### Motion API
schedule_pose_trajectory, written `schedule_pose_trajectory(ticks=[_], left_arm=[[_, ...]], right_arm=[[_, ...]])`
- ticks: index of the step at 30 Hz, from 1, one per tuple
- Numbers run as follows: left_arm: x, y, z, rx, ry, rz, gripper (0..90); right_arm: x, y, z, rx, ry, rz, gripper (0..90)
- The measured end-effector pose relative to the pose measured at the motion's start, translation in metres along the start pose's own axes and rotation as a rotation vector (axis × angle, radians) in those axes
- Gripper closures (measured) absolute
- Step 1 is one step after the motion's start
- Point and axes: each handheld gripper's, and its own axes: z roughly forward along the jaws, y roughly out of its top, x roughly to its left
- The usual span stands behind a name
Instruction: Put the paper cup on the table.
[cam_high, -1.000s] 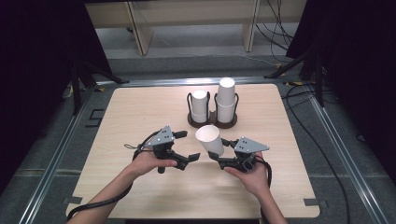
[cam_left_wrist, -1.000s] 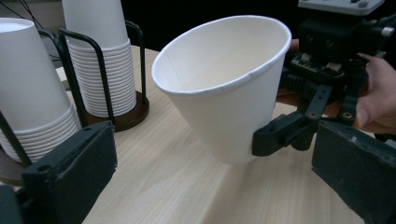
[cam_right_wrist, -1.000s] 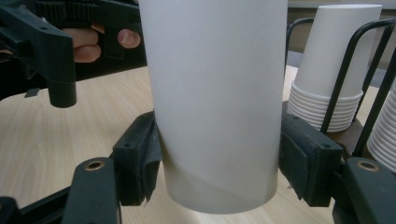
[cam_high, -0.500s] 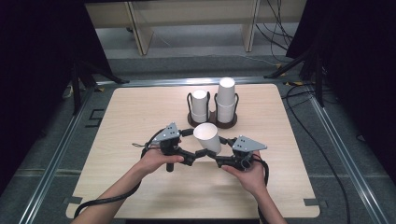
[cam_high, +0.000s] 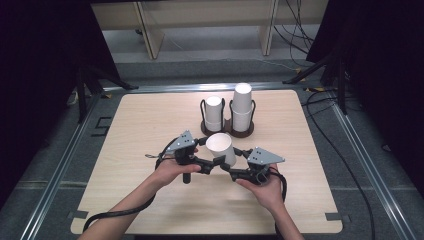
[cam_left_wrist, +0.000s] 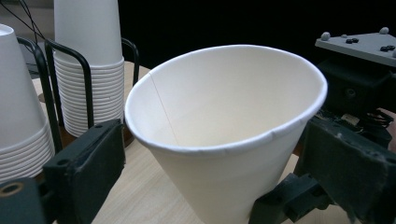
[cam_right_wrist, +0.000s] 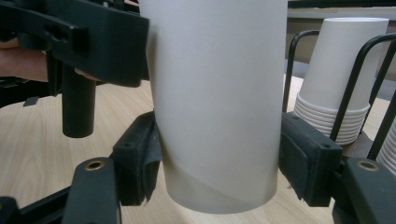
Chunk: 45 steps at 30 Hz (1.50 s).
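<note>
In the right gripper view, the paper cup (cam_right_wrist: 217, 102) runs off the top edge, its rim out of frame, and it screens the table behind it along with part of the left gripper (cam_right_wrist: 84, 42), itself cropped at the top and left. In the left gripper view, the cup's base drops below the bottom edge, so its contact with the jaws cannot be judged; the taller cup stack (cam_left_wrist: 88, 60) is cut off at the top, the nearer stack (cam_left_wrist: 21, 107) at the left. From the high view, the jaw pads of the right gripper (cam_high: 235, 167) are too small to read against the cup wall.
</note>
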Motion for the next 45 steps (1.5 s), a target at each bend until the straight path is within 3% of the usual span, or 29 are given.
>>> schedule_pose_trajectory(ticks=[2, 3, 7, 10, 12, 13, 15, 16, 17, 20, 22, 24, 25, 27, 31, 32, 35, 37, 40, 42, 43, 44, 45], left_arm=[[0.0, 0.0, 0.001, -0.002, -0.001, -0.004, 8.8], [0.001, 0.0, 0.002, -0.005, -0.002, -0.003, 9.8], [0.0, 0.0, 0.004, -0.004, -0.006, 0.003, 14.2], [-0.002, 0.0, 0.005, -0.008, -0.007, 0.009, 15.6], [-0.003, 0.001, 0.006, -0.01, -0.006, 0.031, 16.9], [-0.003, 0.001, 0.006, -0.008, -0.004, 0.032, 17.6], [-0.003, 0.0, 0.005, -0.004, -0.004, 0.044, 18.9], [-0.003, 0.0, 0.006, -0.009, -0.006, 0.048, 19.8], [-0.003, 0.0, 0.006, -0.021, -0.015, 0.056, 20.9], [-0.004, 0.001, 0.005, -0.001, 0.0, 0.074, 22.9], [-0.004, 0.001, 0.004, 0.001, -0.001, 0.077, 23.7], [-0.005, 0.001, 0.005, -0.015, -0.007, 0.089, 24.4], [-0.006, 0.002, 0.004, 0.006, 0.001, 0.098, 24.8], [-0.007, 0.003, 0.003, 0.001, 0.008, 0.11, 25.3], [-0.007, 0.005, 0.001, 0.0, 0.011, 0.136, 25.5], [-0.008, 0.006, 0.0, 0.004, 0.017, 0.14, 25.6], [-0.008, 0.008, -0.004, 0.003, 0.028, 0.167, 25.7], [-0.008, 0.01, -0.008, 0.013, 0.046, 0.187, 25.7], [-0.007, 0.012, -0.015, 0.006, 0.078, 0.196, 25.8], [-0.006, 0.013, -0.022, 0.009, 0.099, 0.202, 25.8], [-0.005, 0.013, -0.026, 0.009, 0.115, 0.205, 25.8], [-0.005, 0.013, -0.029, 0.011, 0.123, 0.202, 25.9], [-0.004, 0.012, -0.031, 0.011, 0.124, 0.201, 25.8]], right_arm=[[0.0, 0.0, 0.0, 0.012, -0.003, 0.0, 34.8], [0.0, 0.0, 0.002, -0.011, 0.021, -0.004, 34.8], [0.002, -0.001, 0.003, 0.003, 0.005, 0.015, 34.7], [0.0, -0.001, 0.004, -0.002, 0.011, -0.015, 34.6], [0.001, -0.002, 0.004, 0.002, 0.019, 0.001, 34.4], [0.003, -0.002, 0.003, 0.015, 0.032, 0.036, 34.2], [0.002, -0.001, 0.003, 0.03, 0.037, 0.038, 33.7], [0.0, -0.002, 0.004, 0.005, 0.026, 0.007, 33.3], [0.001, -0.002, 0.003, 0.033, 0.023, 0.028, 32.8], [0.001, -0.001, 0.004, 0.046, 0.03, 0.032, 31.5], [0.0, -0.002, 0.006, 0.013, 0.032, 0.025, 30.6], [0.001, -0.002, 0.006, 0.019, 0.029, 0.035, 29.3], [0.001, -0.002, 0.006, 0.017, 0.024, 0.029, 28.1], [0.002, -0.001, 0.004, 0.042, 0.018, 0.05, 26.0], [0.002, -0.001, 0.004, 0.055, 0.017, 0.047, 24.0], [0.001, -0.001, 0.005, 0.047, 0.024, 0.033, 23.7], [0.002, -0.001, 0.003, 0.08, 0.037, 0.054, 22.7], [0.0, -0.002, 0.001, 0.074, 0.012, 0.023, 22.4], [0.0, -0.004, 0.0, 0.062, 0.009, 0.036, 22.3], [0.001, -0.004, -0.003, 0.074, 0.016, 0.085, 22.3], [-0.001, -0.004, -0.005, 0.092, 0.003, 0.057, 22.4], [-0.002, -0.004, -0.005, 0.072, 0.007, 0.056, 22.4], [-0.001, -0.004, -0.008, 0.091, -0.001, 0.08, 22.5]])
